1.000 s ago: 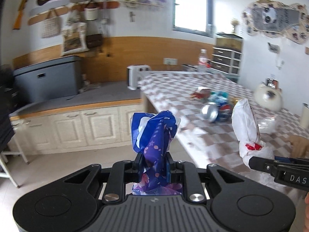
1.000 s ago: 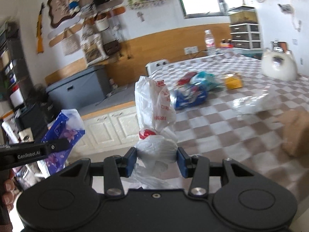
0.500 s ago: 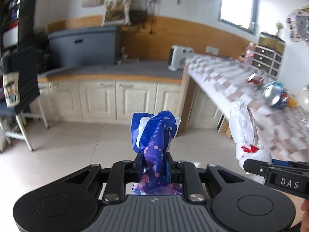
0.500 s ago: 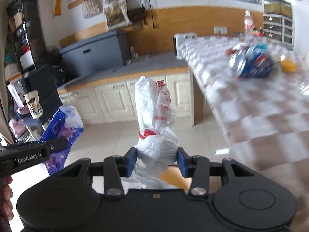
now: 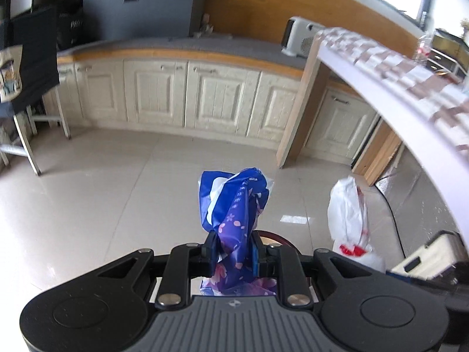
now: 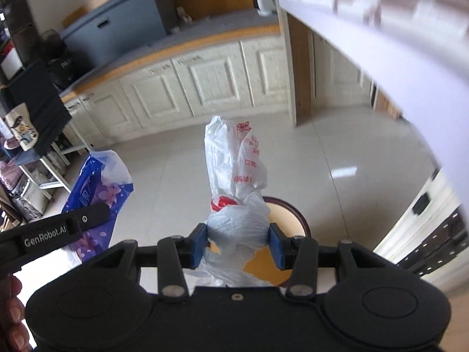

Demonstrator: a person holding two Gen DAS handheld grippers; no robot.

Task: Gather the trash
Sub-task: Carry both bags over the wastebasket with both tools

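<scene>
Two bags, two grips: the left gripper [image 5: 233,253] is pinched tight on a blue floral bag [image 5: 234,205], the right gripper [image 6: 238,242] clamps a knotted white plastic bag [image 6: 234,164], both held above the tiled floor [image 5: 88,199], tabletop [image 5: 410,99] at right.

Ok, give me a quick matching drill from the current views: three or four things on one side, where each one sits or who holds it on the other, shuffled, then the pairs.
Things:
1. blue floral bag
2. white plastic bag
3. grey storage box
4. white heater

Places:
A. on the counter, at the table's end
B. in the right gripper's jaws
C. in the left gripper's jaws
D. on the counter, far left

Pairs: 1-C, 2-B, 3-D, 4-A
</scene>
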